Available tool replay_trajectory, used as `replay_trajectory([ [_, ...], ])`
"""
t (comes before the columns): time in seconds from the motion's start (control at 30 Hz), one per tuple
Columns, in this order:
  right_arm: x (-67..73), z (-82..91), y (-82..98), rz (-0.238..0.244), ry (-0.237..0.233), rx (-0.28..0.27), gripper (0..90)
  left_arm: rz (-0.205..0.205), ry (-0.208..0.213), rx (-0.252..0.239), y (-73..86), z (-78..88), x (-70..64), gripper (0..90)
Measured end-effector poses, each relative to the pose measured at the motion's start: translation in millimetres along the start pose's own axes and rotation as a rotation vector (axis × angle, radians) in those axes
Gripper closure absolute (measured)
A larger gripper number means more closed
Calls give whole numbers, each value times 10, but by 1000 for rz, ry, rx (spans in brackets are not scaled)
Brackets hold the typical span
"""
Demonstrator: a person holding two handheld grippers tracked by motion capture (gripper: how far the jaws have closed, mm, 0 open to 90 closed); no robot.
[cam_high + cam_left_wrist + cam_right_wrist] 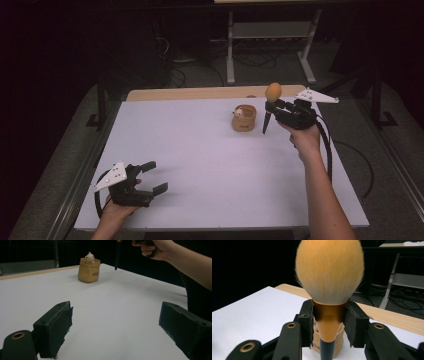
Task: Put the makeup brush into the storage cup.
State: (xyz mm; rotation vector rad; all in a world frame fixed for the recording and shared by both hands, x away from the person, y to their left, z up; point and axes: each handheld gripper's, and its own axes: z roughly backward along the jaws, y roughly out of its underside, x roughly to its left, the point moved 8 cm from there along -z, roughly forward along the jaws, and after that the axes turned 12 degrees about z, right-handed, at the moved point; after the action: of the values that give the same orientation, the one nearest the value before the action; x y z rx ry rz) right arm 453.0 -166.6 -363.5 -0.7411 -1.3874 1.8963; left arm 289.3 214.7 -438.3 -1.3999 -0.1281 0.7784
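Observation:
A makeup brush (pixel 270 102) with an orange fluffy head (pixel 329 270), a gold ferrule (pixel 329 317) and a dark handle is held upright above the far right of the white table (pixel 200 160). My right gripper (pixel 273 106) is shut on the ferrule, one pad on each side. The handle tip (pixel 116 257) hangs just right of a small tan holder (pixel 244 119) with a little cream figure (pixel 89 257) on its rim. My left gripper (pixel 154 176) rests at the near left, open, with nothing between its pads (pixel 60 325).
A wooden strip (pixel 210 93) runs along the table's far edge. Behind it stand a metal-legged bench (pixel 270 40) and cables on the dark floor. The person's right forearm (pixel 325 200) comes in over the near right corner.

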Motion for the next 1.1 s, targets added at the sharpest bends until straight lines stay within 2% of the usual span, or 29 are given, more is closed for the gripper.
replay_trajectory([
  [1.1, -28, -165, -227, 14, 28, -14, 612, 2, 3, 1, 1, 0, 3, 108],
])
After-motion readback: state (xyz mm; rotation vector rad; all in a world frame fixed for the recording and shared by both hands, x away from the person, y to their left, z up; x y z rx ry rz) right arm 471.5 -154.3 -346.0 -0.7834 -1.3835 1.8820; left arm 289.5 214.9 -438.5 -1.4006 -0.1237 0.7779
